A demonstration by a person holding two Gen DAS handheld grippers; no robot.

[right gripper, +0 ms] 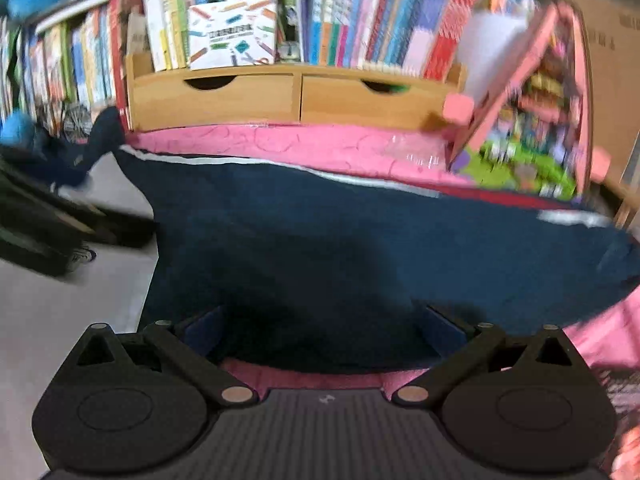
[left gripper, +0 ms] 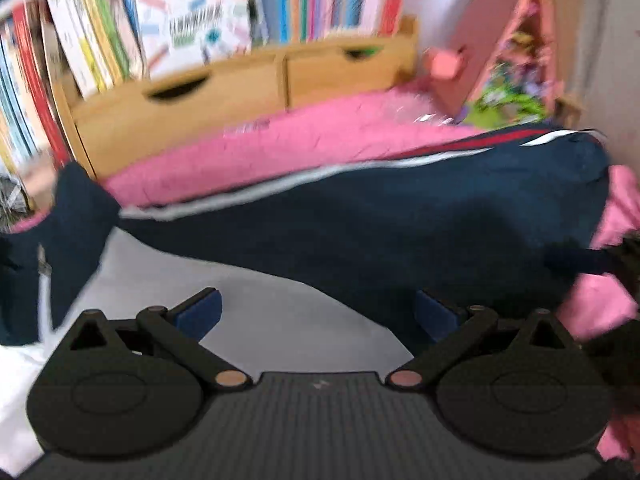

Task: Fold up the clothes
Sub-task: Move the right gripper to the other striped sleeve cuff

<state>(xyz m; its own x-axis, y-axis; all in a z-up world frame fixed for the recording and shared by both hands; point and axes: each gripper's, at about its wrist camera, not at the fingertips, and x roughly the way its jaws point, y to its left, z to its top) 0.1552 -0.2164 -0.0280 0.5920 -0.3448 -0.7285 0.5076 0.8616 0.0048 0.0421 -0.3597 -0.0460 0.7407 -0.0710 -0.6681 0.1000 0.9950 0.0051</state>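
The navy garment (right gripper: pixel 360 240) is soft matt cloth, with smooth white and red stripes (left gripper: pixel 480 146) along one edge. It lies on a pink quilt (right gripper: pixel 320 146), a cloth with stitched swirls and a slight sheen. The left gripper (left gripper: pixel 318 312) and right gripper (right gripper: pixel 324 328) are matt black plastic with dull coppery metal pins; their jaws carry blue pads (left gripper: pixel 200 314) that look soft and matt. Behind stands a drawer unit (right gripper: pixel 296 96) of pale smooth wood, carrying books (right gripper: pixel 360 12) with glossy paper covers. The floor (right gripper: pixel 60 312) is smooth and pale grey.
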